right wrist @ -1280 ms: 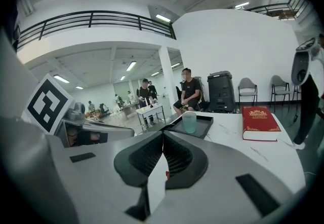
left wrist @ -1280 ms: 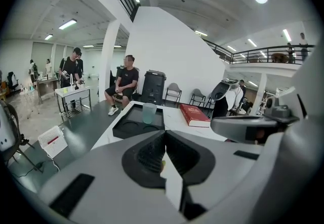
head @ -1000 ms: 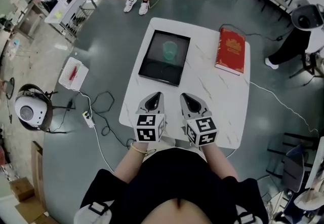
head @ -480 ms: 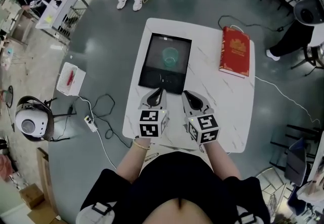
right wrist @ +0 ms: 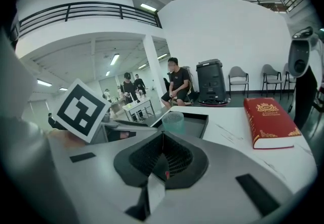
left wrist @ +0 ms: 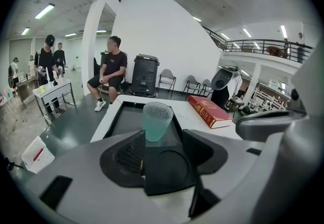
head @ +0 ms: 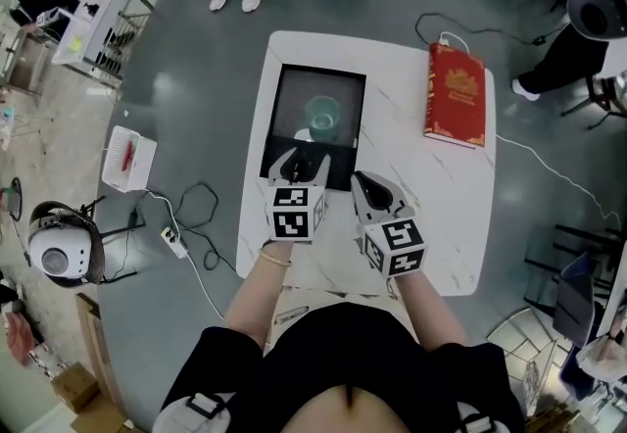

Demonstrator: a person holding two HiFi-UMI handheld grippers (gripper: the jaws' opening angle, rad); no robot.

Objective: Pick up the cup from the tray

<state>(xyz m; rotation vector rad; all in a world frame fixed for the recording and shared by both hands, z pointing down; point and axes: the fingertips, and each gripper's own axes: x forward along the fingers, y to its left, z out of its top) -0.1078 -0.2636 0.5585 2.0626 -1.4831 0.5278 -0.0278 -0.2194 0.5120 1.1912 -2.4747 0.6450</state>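
Left claw (head: 299, 163): jaws apart, just been opening, nothing between them; tips over the near edge of the black tray (head: 287, 108). Green cup (head: 322, 114): upright mid-tray, just ahead of the left claw, untouched. Tray lies on the left half of the white desk (head: 431, 196). Right claw (head: 365, 186): clenched, jaws meeting, empty, over bare desk beside the tray's near right corner. Red book (head: 456, 95): flat at the desk's right edge, apart from the tray.
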